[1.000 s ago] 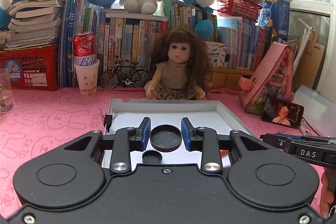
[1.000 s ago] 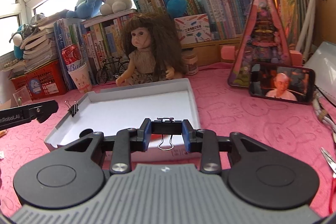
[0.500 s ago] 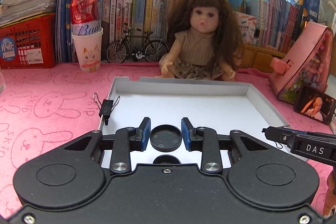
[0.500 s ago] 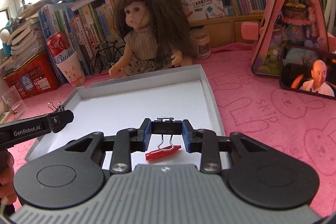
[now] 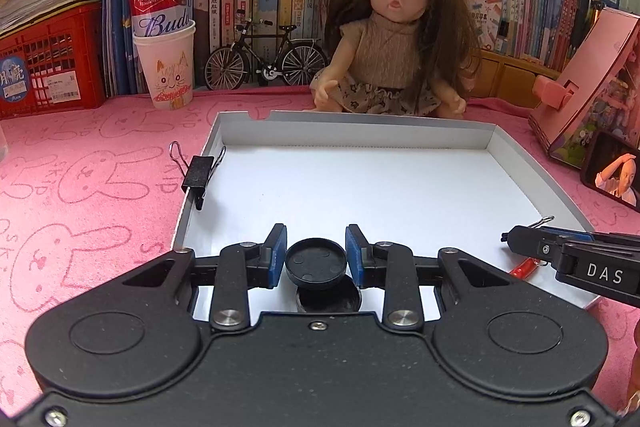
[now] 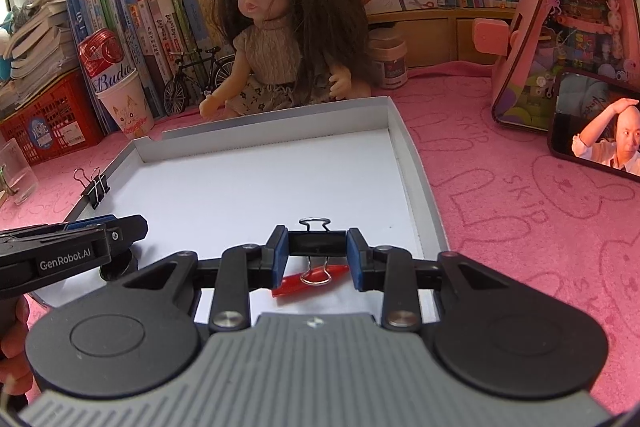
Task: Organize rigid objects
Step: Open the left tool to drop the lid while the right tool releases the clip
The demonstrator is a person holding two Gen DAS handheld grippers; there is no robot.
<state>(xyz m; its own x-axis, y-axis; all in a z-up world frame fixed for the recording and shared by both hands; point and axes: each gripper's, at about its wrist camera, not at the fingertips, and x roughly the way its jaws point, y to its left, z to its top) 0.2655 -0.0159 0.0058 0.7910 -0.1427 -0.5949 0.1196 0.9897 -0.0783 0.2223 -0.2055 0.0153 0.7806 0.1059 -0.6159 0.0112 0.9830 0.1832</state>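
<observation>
A shallow white tray [image 5: 360,119] lies on the pink cloth. My left gripper [image 5: 316,247] hangs low over its near end, shut on a black round cap [image 5: 316,265]. A second black disc [image 5: 332,301] lies on the tray floor just under it. My right gripper [image 6: 317,251] is shut on a black binder clip [image 6: 317,242] above a red piece [image 6: 292,285] on the tray floor [image 6: 260,187]. Another binder clip [image 5: 198,173] is clipped on the tray's left rim. Each gripper shows in the other's view: the right gripper [image 5: 560,251] and the left gripper [image 6: 80,239].
A doll [image 5: 394,39] sits just behind the tray. A paper cup holding a red can [image 5: 166,63], a model bicycle [image 5: 266,61] and a red crate [image 5: 48,59] stand at the back left. A pink toy house [image 6: 560,15] and a phone [image 6: 596,131] are on the right.
Both grippers have come forward and down over the tray, each still shut on its thing. The tray floor, the lying disc and the red piece now sit closer beneath them.
</observation>
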